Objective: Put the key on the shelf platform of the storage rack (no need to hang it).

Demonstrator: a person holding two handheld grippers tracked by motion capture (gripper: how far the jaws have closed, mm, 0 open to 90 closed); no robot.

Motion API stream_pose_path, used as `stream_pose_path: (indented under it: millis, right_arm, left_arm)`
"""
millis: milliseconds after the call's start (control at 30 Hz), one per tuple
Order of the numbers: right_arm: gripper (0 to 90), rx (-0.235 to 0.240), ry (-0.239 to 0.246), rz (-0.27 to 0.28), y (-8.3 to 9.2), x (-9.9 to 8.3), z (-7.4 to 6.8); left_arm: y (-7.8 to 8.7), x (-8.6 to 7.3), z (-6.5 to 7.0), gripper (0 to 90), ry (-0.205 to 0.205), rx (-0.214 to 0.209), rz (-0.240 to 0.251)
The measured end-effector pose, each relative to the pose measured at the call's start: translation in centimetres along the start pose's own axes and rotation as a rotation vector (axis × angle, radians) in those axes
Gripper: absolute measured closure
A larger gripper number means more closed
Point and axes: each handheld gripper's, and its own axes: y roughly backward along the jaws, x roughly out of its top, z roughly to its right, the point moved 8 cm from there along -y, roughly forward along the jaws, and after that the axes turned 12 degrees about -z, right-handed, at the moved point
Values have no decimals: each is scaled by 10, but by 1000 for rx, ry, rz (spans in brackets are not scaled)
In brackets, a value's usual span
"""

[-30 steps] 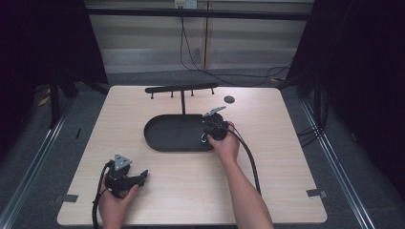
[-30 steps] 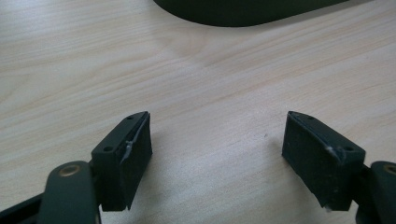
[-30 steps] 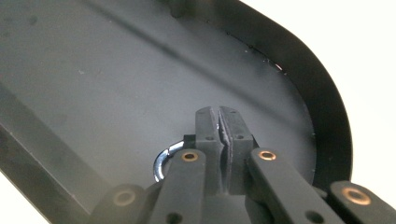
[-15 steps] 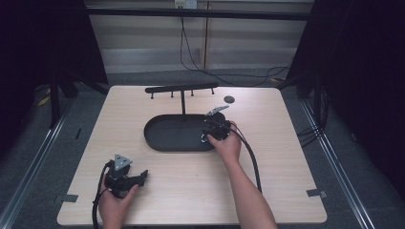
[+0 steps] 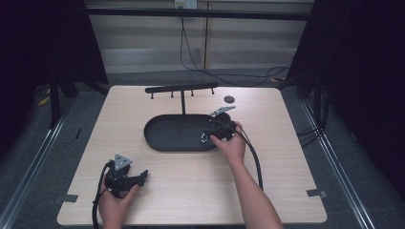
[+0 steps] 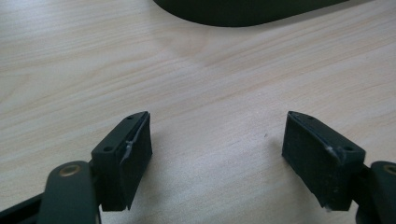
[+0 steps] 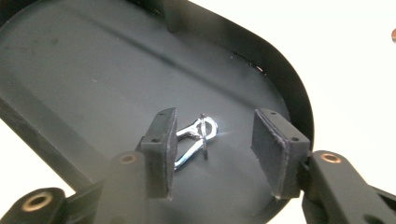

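While its jaws have just been opening, right gripper (image 7: 212, 140) loosely astride the key clip (image 7: 196, 140) (lying in tray (image 7: 84, 70))

Lab recording booth: my light wooden table (image 5: 191, 191) on grey floor, black curtains (image 5: 363, 71) around, cables (image 5: 191, 52) behind.

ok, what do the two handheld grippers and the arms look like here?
Both grippers, left and right, are black, each topped by a grey three-cornered plate and trailing a black cable. The fingers are flat black rectangular pads on arms with brass-coloured pivot rivets. Forearms are bare; no sleeves or gloves in view.
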Motion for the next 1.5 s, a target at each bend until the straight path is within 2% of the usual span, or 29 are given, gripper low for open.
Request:
stream_pose_path:
  millis: [167,233,633,900,1500]
  right_arm:
    - [419,15,4,24,9,2,-1]
    - [365,-4,3,16,10,1,-2]
    - [275,-20,13,-1,15,-1,-7]
    - [267,-18,48,18,25,-3,-14]
    - [267,6,43,32,37,-30,-14]
  left_arm:
    - [0,0,0,239,0,0,0]
    - [0,0,0,239,0,0,0]
    - [0,0,0,239,-1,0,-1]
    - [0,0,0,239,-1,0,0]
    - [0,0,0,239,-1,0,0]
